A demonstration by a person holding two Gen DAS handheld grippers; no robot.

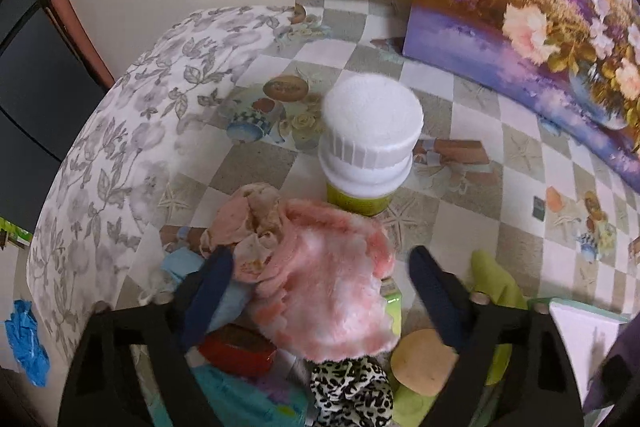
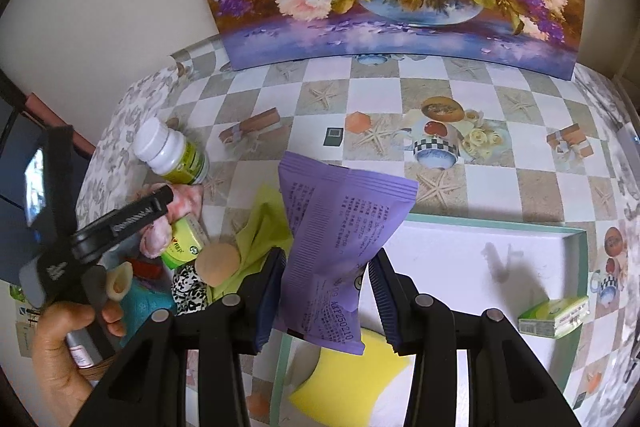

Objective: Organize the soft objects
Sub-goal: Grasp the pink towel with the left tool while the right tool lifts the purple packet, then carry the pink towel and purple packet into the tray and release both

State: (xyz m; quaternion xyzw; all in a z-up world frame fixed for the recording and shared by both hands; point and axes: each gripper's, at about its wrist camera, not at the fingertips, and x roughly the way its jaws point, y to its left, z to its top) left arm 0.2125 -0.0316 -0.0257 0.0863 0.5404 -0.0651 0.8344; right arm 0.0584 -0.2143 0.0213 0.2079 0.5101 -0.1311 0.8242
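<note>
While the right gripper (image 2: 326,291) clamps a crinkled purple packet (image 2: 336,239) printed "250210" among tiny unreadable lines, the left gripper (image 1: 320,267) stands wide around a fluffy pink cloth (image 1: 328,291).

Black tongs (image 2: 326,291), dark blue ribbed pads (image 2: 269,301), round silver screws (image 2: 424,300)

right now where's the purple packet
Right wrist view, centre: the purple packet hangs between the right gripper jaws, above the yellow sponge.
</note>
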